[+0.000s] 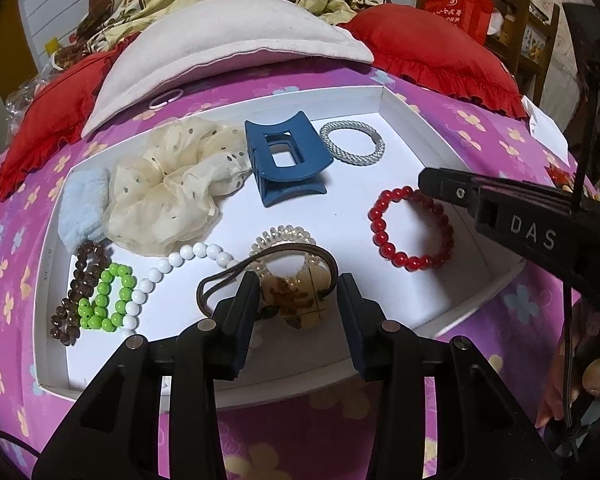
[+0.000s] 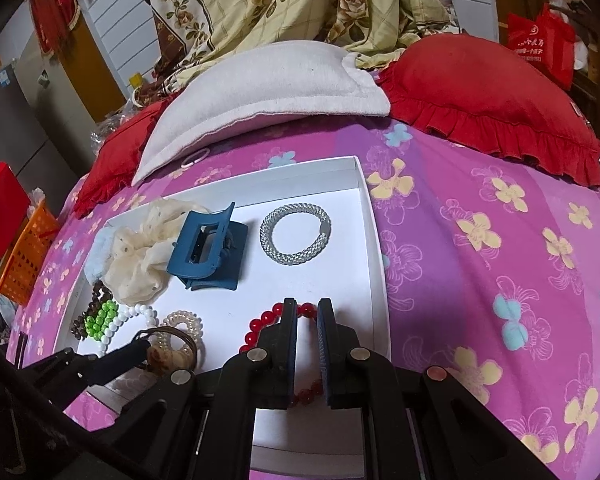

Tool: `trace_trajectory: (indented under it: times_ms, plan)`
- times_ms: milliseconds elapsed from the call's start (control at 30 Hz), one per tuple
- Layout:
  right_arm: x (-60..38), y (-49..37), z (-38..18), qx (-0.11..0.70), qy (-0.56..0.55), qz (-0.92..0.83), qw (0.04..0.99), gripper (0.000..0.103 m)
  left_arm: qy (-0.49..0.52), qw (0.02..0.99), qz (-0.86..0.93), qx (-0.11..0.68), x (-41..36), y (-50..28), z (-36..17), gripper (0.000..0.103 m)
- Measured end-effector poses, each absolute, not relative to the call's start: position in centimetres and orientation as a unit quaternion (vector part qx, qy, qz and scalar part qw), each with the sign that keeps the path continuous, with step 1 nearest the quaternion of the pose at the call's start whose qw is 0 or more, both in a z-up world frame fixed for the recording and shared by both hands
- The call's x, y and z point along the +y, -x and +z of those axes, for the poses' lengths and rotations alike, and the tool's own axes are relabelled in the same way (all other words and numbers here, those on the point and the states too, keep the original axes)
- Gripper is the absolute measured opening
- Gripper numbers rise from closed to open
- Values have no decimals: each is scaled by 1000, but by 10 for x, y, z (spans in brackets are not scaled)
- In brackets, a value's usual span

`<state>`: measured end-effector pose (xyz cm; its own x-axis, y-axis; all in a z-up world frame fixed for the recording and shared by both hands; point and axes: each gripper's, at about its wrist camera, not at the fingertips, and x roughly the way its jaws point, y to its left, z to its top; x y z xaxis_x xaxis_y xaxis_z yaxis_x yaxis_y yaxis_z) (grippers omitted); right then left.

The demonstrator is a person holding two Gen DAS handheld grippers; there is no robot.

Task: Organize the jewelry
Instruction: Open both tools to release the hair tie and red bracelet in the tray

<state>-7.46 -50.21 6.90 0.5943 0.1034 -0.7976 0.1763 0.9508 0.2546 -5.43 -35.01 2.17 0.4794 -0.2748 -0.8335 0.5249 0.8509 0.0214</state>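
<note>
On the bed's pink flowered cover [image 1: 480, 136] lies a shallow white tray [image 1: 384, 94] that holds the jewelry. Seen from the left wrist, its left end carries a brown bead bracelet [image 1: 74, 300], a green bead bracelet [image 1: 108, 300] lying against it and a white bead strand [image 1: 172, 262] curving off to the right. Behind them rest a pale blue fluffy band [image 1: 82, 210] and a cream dotted scrunchie [image 1: 172, 192]. At the middle, the left claw [image 1: 298, 284] stands partly spread around a brown elastic hair tie [image 1: 228, 276] with an amber ornament [image 1: 300, 300], which lies over a clear coil tie [image 1: 282, 240]; whether its pads press on them cannot be told. A blue hair clip [image 1: 288, 162] stands farther back, beside a silver woven bracelet [image 1: 352, 142]. At the right, the red bead bracelet [image 1: 410, 228] lies flat on the tray. In the right wrist view, the right claw [image 2: 308, 308] is nearly pressed together, a red bead showing in the slim gap; grip unclear. White [image 1: 228, 40] and red [image 1: 432, 46] pillows lie beyond the tray.
</note>
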Motion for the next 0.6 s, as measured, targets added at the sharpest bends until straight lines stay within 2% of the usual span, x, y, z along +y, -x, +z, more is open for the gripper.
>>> trace_trajectory:
  times_ms: [100, 433, 600]
  plan:
    - [-501, 81, 79, 440, -156, -22, 884, 30, -141, 851, -237, 448, -347, 61, 28, 40]
    - [-492, 125, 116, 414, -165, -23, 895, 37, -135, 882, -220, 395, -311, 106, 77, 48]
    - [-481, 162, 132, 400, -179, -20, 898, 43, -131, 906, -200, 350, -287, 141, 108, 58]
